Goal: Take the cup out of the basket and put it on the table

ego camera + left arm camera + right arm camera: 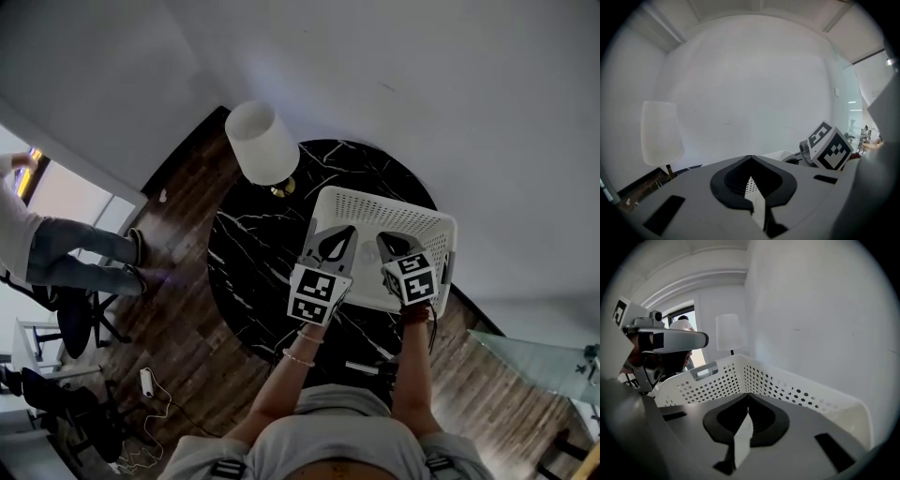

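A white perforated basket point(375, 199) stands on the right part of a round black marble table point(251, 255). No cup shows in any view; the grippers hide the near part of the basket's inside. My left gripper point(343, 231) hovers over the basket's near left side, its jaws meeting at the tip point(750, 158) with nothing between them. Beside it my right gripper point(386, 238) hangs over the basket's near right. It is shut and empty point(748, 394), pointing along the basket's perforated wall point(787, 386).
A white-shaded lamp point(261, 142) stands on the table's far left edge, also seen as lamp point(661, 133) and lamp point(728, 332). A person's legs point(80, 251) and an office chair point(77, 330) are on the wooden floor at left. A glass panel point(539, 367) is at lower right.
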